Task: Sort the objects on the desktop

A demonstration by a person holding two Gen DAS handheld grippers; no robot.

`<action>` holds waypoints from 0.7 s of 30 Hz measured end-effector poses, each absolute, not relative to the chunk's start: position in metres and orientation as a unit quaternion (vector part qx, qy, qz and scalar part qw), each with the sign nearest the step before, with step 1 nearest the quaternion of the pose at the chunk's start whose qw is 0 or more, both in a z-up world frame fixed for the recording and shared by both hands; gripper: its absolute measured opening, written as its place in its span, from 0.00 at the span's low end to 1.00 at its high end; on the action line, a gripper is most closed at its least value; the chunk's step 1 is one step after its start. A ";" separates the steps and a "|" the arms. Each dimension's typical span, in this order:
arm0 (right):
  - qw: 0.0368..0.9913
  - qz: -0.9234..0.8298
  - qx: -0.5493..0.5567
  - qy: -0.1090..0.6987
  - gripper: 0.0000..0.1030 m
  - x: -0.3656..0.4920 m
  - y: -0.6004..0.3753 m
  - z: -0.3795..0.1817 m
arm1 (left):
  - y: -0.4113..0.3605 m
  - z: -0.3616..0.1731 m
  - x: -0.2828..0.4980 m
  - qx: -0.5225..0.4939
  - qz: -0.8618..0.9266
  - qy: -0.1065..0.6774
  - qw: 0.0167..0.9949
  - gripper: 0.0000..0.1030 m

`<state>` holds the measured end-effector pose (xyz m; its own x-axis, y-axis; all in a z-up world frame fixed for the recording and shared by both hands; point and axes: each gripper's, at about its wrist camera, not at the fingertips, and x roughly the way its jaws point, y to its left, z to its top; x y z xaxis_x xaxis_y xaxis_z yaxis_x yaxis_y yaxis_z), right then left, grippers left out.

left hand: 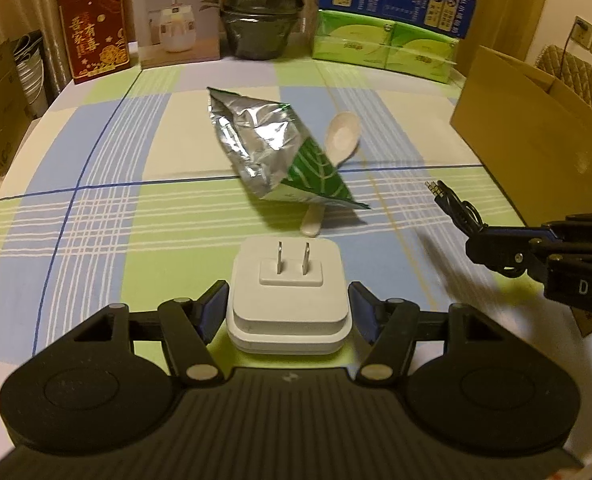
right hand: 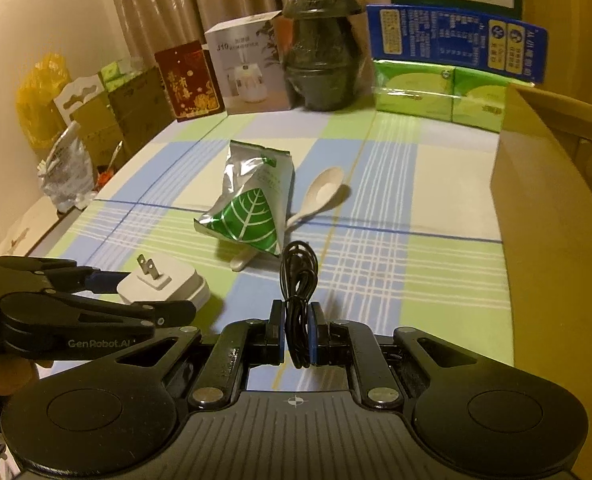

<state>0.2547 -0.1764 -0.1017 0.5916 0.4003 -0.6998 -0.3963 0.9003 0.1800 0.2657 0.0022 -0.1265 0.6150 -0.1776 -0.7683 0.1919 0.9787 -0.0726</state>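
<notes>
Centre of the checked tablecloth (left hand: 108, 184): the crumpled silver-and-green foil pouch (left hand: 272, 152) and the white plastic spoon (left hand: 339, 136) under it block your straight path.
Left half: you have open cloth out to the left edge.
Right edge: the tall brown cardboard box (left hand: 527, 136) walls you in.
Far edge: you meet a row of cartons, a dark wrapped pot (left hand: 260, 12) and green tissue packs (left hand: 383, 44).

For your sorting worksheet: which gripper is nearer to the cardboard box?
Right. The right gripper, shut on the black cable, is beside the cardboard box. The left gripper, holding the white plug, is farther across the table.
</notes>
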 end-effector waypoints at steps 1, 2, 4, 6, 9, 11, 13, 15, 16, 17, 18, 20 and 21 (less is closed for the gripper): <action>0.892 0.221 0.005 0.393 0.07 0.253 -0.179 -0.101 | 0.000 -0.125 0.264 0.009 -0.105 0.425 0.899 0.58; 0.893 0.219 0.006 0.394 0.07 0.251 -0.181 -0.102 | -0.002 -0.123 0.263 0.008 -0.108 0.424 0.899 0.58; 0.893 0.214 0.009 0.395 0.07 0.248 -0.185 -0.102 | -0.006 -0.119 0.260 0.006 -0.115 0.421 0.900 0.58; 0.895 0.210 0.007 0.394 0.07 0.244 -0.188 -0.101 | -0.011 -0.115 0.257 0.008 -0.119 0.419 0.900 0.58; 0.900 0.203 0.000 0.385 0.07 0.236 -0.192 -0.099 | -0.018 -0.109 0.251 0.007 -0.124 0.416 0.901 0.58; 0.903 0.198 0.001 0.382 0.07 0.231 -0.194 -0.098 | -0.021 -0.104 0.248 0.001 -0.125 0.414 0.902 0.58; 0.905 0.193 0.003 0.378 0.07 0.225 -0.196 -0.097 | -0.022 -0.100 0.243 -0.006 -0.127 0.410 0.903 0.58; 0.908 0.190 0.003 0.374 0.07 0.219 -0.198 -0.096 | -0.025 -0.097 0.238 -0.008 -0.126 0.407 0.905 0.58; 0.908 0.189 0.003 0.373 0.07 0.216 -0.198 -0.096 | -0.026 -0.096 0.236 -0.008 -0.125 0.406 0.905 0.58; 0.908 0.188 0.002 0.373 0.07 0.213 -0.199 -0.096 | -0.026 -0.095 0.235 -0.008 -0.124 0.406 0.905 0.58; 0.908 0.187 0.001 0.374 0.07 0.210 -0.199 -0.096 | -0.027 -0.095 0.233 -0.009 -0.124 0.406 0.905 0.58; 0.908 0.183 0.001 0.376 0.07 0.203 -0.202 -0.097 | -0.029 -0.096 0.229 -0.010 -0.122 0.408 0.905 0.58; 0.908 0.181 0.003 0.378 0.07 0.200 -0.203 -0.097 | -0.031 -0.096 0.226 -0.011 -0.121 0.409 0.904 0.58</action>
<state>0.2000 -0.2035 -0.0970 0.6490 0.3307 -0.6851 -0.3263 0.9345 0.1420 0.2262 -0.0306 -0.0957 0.6355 -0.2272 -0.7379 0.2098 0.9706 -0.1181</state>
